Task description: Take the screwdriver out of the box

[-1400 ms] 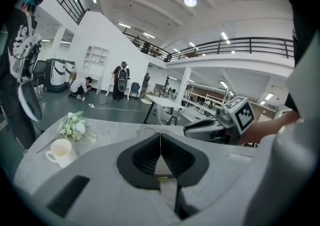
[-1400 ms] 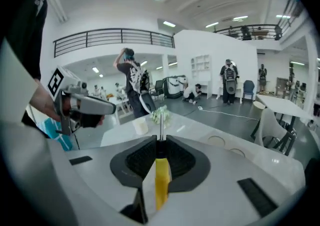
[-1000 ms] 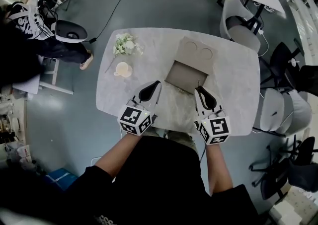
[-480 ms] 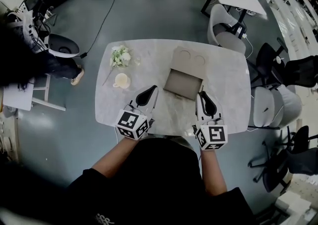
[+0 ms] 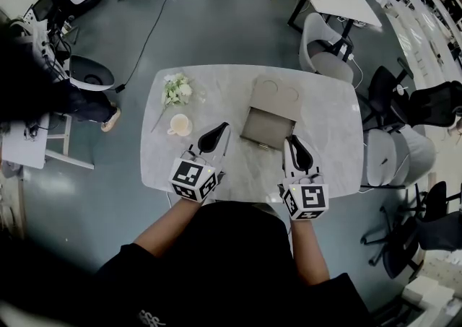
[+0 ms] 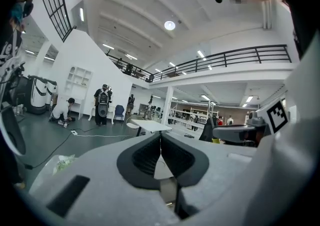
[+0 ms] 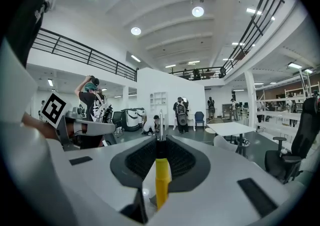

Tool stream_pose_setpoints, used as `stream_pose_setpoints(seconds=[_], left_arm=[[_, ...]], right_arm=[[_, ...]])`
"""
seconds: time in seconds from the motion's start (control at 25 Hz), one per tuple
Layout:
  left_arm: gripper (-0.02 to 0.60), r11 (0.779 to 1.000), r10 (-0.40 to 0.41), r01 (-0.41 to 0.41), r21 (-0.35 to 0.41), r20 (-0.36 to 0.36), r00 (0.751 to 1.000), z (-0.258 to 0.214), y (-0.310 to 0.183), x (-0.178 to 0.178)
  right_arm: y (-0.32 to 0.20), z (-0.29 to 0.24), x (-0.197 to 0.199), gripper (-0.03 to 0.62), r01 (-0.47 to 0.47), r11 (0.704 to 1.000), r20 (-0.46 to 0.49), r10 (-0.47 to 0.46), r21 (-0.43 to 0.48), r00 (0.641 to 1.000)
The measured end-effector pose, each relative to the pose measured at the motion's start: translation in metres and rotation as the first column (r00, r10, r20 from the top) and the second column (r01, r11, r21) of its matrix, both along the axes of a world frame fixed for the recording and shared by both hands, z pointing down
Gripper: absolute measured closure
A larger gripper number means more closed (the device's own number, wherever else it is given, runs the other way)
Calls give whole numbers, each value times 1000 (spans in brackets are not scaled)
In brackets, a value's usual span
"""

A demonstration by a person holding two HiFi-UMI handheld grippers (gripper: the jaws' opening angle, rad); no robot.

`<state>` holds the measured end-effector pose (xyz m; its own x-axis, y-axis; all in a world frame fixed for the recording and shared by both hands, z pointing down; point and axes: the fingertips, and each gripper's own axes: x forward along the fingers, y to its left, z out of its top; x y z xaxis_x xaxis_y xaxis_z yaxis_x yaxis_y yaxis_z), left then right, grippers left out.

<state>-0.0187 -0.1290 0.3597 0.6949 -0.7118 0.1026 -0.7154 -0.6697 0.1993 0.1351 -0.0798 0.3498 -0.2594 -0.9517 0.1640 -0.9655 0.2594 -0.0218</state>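
"Looking down in the head view, where does everything stand?"

"The shallow grey-brown cardboard box (image 5: 266, 128) lies open at the middle of the pale marbled desk (image 5: 216, 98). Its lid (image 5: 275, 94) is folded back toward the far edge and its inside looks bare. The left claw (image 5: 215, 134) and the right claw (image 5: 294, 146) hang over the near edge, one on either side of the box. A small bunch of white flowers (image 5: 175, 89) and a cream cup (image 5: 179, 125) sit by the left edge."

"And the left gripper view?"

"Its jaws are pressed together, with nothing between them."

"The right gripper view?"

"That claw is narrow, clamped on the yellow handle of the slim steel-shafted screwdriver (image 7: 161, 180). The shaft stands up past the tips, so I judge it is out of the box."

"What could go wrong?"

"The handle is thin and looks smooth. A quick swing could let it pivot or slip, drop by the desk's near edge and roll off. The bare shaft could also catch the lid."

"Any writing?"

"Only black-and-white square markers (image 5: 312, 197) on the claws. No brand or word is legible."
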Motion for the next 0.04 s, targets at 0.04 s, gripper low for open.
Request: stream_pose_setpoints(seconds=[0.04], left_arm=[[565, 1000, 1, -1, 0, 0, 1000, 0, 0, -1]], right_arm=[[-1, -2, -1, 536, 3, 1000, -4, -3, 4, 1000]])
